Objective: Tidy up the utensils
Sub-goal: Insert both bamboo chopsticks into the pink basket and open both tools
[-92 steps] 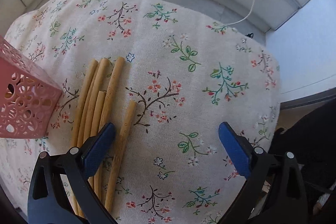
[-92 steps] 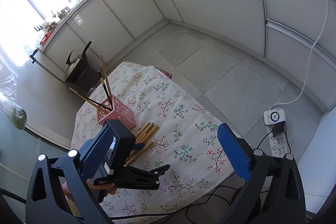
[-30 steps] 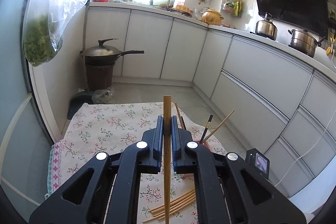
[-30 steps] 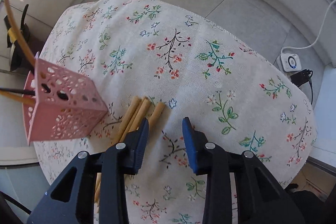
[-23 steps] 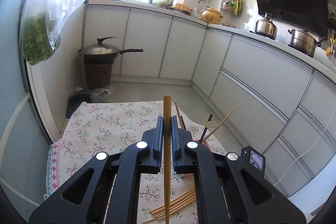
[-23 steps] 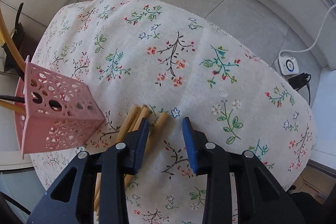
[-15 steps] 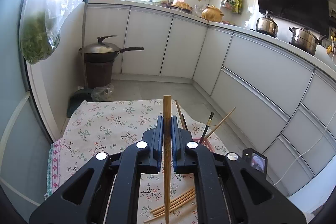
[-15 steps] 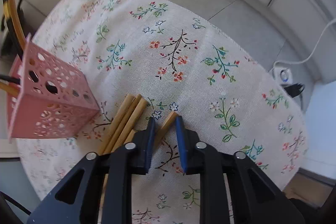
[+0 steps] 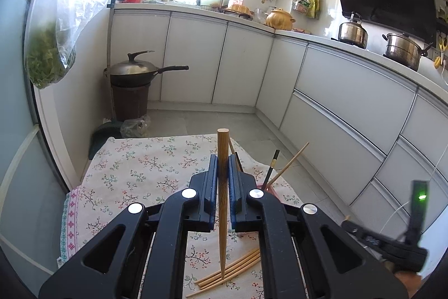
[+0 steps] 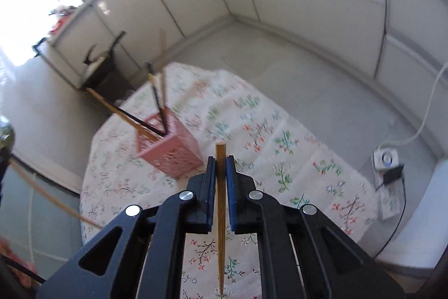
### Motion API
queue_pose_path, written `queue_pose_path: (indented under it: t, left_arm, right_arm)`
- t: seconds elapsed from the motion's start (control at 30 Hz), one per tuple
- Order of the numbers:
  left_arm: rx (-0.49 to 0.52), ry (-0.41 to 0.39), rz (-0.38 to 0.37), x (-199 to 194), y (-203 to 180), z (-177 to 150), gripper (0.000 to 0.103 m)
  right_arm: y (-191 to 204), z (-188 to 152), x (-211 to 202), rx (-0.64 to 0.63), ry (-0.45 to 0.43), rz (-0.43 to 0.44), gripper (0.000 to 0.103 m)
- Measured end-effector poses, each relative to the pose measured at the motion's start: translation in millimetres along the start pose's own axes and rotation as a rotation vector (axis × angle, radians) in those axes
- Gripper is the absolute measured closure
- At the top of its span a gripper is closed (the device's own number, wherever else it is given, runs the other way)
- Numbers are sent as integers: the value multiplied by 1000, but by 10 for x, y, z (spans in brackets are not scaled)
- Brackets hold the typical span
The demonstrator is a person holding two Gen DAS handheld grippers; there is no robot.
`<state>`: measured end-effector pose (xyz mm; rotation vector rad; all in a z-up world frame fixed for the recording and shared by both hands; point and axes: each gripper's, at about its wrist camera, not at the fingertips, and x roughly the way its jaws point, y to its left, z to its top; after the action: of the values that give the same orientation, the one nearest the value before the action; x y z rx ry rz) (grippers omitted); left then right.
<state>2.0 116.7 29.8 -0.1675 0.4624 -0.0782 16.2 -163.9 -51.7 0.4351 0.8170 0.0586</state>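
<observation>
My left gripper (image 9: pixel 223 160) is shut on a bamboo chopstick (image 9: pixel 223 142), held upright above the flowered tablecloth (image 9: pixel 134 173). Several loose chopsticks (image 9: pixel 232 268) lie on the cloth below it. My right gripper (image 10: pixel 221 161) hangs above the table; its jaws are closing the last bit and the pads press on another bamboo chopstick (image 10: pixel 220 229), which runs lengthwise between them. Ahead and left of it stands the pink perforated holder (image 10: pixel 170 153) with a few chopsticks (image 10: pixel 158 91) leaning out. The right wrist view is motion-blurred.
A wok (image 9: pixel 134 72) sits on a brown stand by the white cabinets (image 9: pixel 246 66). A bag of greens (image 9: pixel 47 58) hangs at the left. A power strip (image 10: pixel 386 159) with its cable lies on the floor right of the table.
My right gripper shut on a chopstick from the bundle on the cloth and rose with it, turning toward the pink holder. My left gripper stayed still with its chopstick.
</observation>
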Motion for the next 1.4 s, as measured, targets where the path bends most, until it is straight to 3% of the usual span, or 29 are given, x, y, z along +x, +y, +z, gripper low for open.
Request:
queue_pose_path:
  t: [0.27, 0.6, 1.0, 1.3, 1.4]
  left_arm:
    - [25, -17, 1, 19, -156, 59, 96]
    - [18, -102, -31, 62, -401, 367, 96]
    - [-27, -269, -27, 134, -631, 778, 96]
    - [-68, -185, 14, 738, -624, 561, 96]
    - [-73, -157, 33, 862, -615, 446, 92]
  right_arm:
    - [201, 351, -773, -36, -176, 121, 95]
    - [262, 916, -1136, 8, -319, 186, 95]
    - [260, 1267, -993, 25, -372, 193, 95]
    - [267, 1333, -663, 34, -330, 165, 95]
    - [305, 1336, -585, 22, -323, 156, 95]
